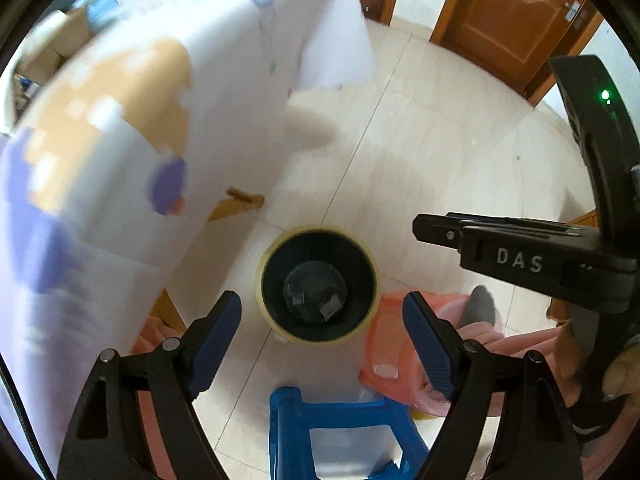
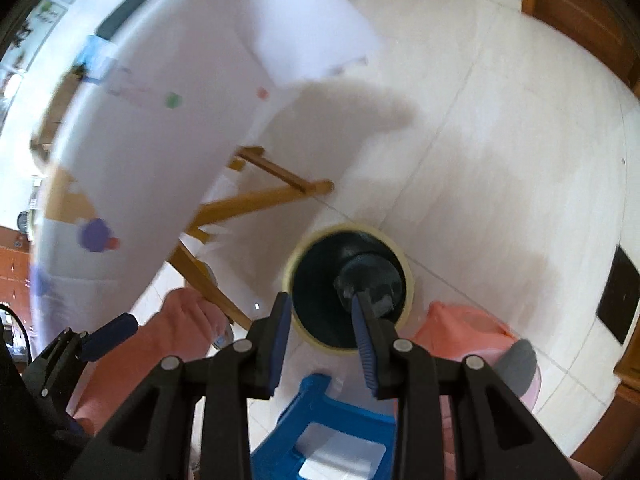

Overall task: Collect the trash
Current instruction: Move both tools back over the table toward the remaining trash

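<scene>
A round trash bin (image 1: pixel 318 286) with a cream rim and black liner stands on the tiled floor below both grippers; it also shows in the right wrist view (image 2: pixel 348 288). Dark crumpled trash (image 1: pixel 314 294) lies at its bottom. My left gripper (image 1: pixel 322 340) is open and empty above the bin's near rim. My right gripper (image 2: pixel 322 340) is open and empty over the bin; it shows from the side in the left wrist view (image 1: pixel 440 232).
A table with a white patterned cloth (image 1: pixel 132 152) stands to the left, its wooden legs (image 2: pixel 256 196) near the bin. A blue plastic stool (image 1: pixel 332 428) is directly below. The person's pink-clad legs (image 2: pixel 460 328) flank the stool. Wooden doors (image 1: pixel 516 16) are at the far side.
</scene>
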Tool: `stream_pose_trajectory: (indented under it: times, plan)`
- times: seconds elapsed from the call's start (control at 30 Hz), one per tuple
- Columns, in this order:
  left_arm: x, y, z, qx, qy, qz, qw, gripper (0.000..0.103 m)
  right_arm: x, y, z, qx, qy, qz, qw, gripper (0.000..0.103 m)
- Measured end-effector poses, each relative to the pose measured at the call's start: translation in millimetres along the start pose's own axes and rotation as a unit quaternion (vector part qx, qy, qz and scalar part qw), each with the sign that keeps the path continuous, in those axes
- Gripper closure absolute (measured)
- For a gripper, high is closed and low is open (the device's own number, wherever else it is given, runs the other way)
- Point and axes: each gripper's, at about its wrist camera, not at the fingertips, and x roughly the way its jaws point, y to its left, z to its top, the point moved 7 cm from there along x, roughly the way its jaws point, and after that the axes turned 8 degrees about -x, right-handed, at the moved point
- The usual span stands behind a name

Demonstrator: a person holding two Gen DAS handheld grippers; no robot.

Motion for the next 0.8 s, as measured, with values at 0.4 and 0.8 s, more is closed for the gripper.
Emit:
stream_pose_trajectory:
  times: [0.4, 0.8]
  plan:
    - [-95, 63, 28, -0.065, -0.072, 0.035, 0.9947, 0.022, -77, 63, 33, -0.082, -0.084, 0.024, 0.993, 0.071]
    - [-163, 174, 39, -0.163, -0.126, 0.047, 0.9774, 0.022, -127, 149, 76, -0.159, -0.131, 0.037, 0.978, 0.071]
